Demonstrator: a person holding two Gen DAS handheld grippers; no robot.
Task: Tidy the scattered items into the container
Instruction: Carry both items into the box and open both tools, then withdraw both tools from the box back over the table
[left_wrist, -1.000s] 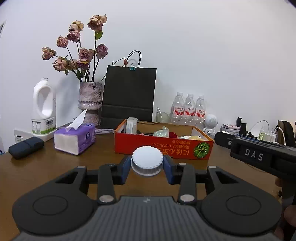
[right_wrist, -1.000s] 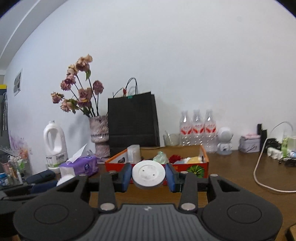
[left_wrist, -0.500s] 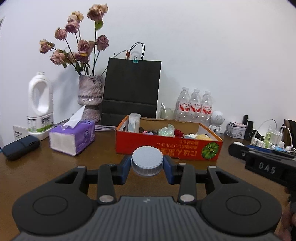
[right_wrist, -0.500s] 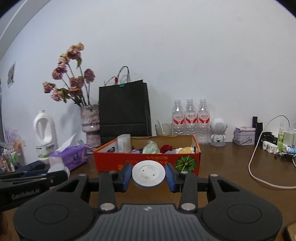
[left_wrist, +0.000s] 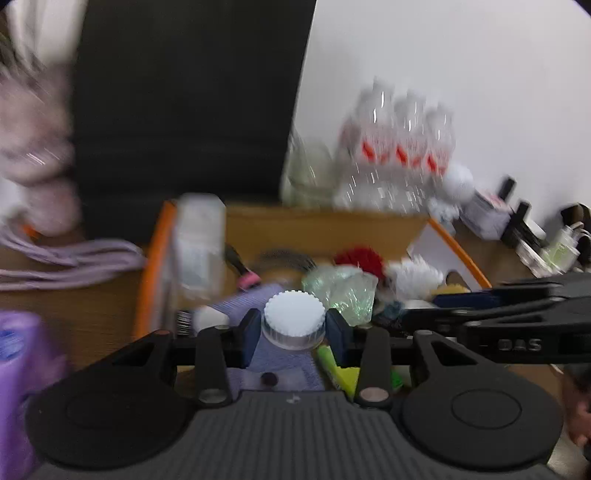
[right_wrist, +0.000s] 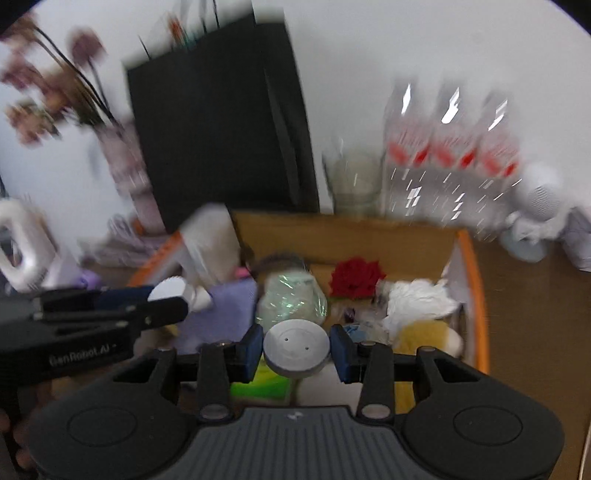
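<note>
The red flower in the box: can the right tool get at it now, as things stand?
Probably not yet. The right tool is already shut on a white round cap, so it has no free grip. The red flower itself lies uncovered on top in the orange box, just ahead of the tool.

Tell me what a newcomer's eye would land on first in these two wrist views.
First, the white ridged cap pinched in the left tool and the smooth grey disc pinched in the right tool, each low at the centre of its own view. Just beyond them sits the orange box, crowded with clutter, its red flower brightest. Behind it a black paper bag stands by the wall.
</note>
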